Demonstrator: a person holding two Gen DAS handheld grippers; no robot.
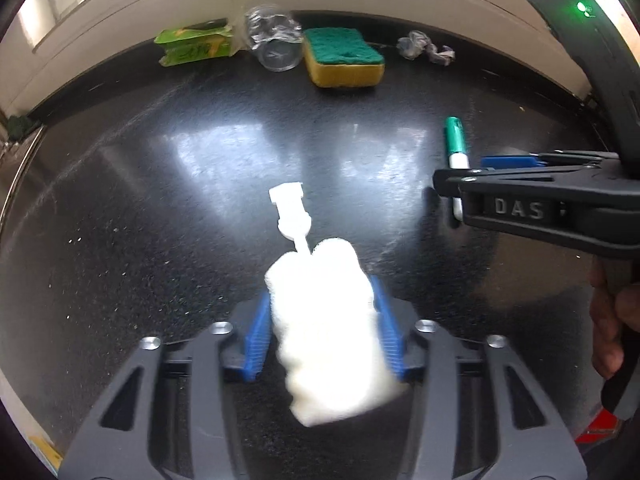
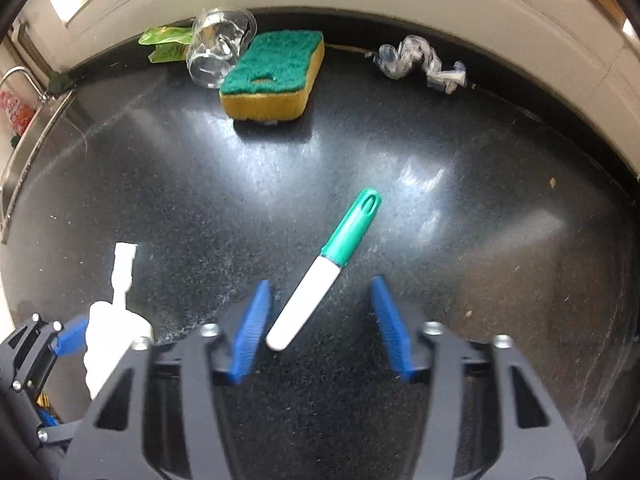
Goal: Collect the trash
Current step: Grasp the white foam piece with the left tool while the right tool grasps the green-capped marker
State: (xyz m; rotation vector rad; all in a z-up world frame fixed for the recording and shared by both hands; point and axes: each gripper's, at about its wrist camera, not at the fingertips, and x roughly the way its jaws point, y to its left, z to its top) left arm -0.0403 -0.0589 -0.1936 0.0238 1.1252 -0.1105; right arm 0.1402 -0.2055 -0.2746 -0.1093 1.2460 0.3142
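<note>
A white foam-headed brush (image 1: 320,320) with a short white plastic handle lies on the black counter (image 1: 160,200). My left gripper (image 1: 320,292) points down over it, both blue pads against the foam's sides. A white marker with a green cap (image 2: 320,276) lies slanted on the counter between the pads of my right gripper (image 2: 320,284), with a gap on each side, so that gripper is open. In the left wrist view the right gripper (image 1: 452,184) reaches in from the right over the marker (image 1: 454,144). The brush (image 2: 108,332) also shows at lower left in the right wrist view.
Along the back wall lie a green wrapper (image 1: 196,42), a tipped clear glass jar (image 1: 276,44), a yellow-and-green sponge (image 1: 342,56) and crumpled plastic film (image 1: 426,48). A metal sink edge (image 2: 24,148) borders the counter on the left. A person's hand (image 1: 612,328) holds the right gripper.
</note>
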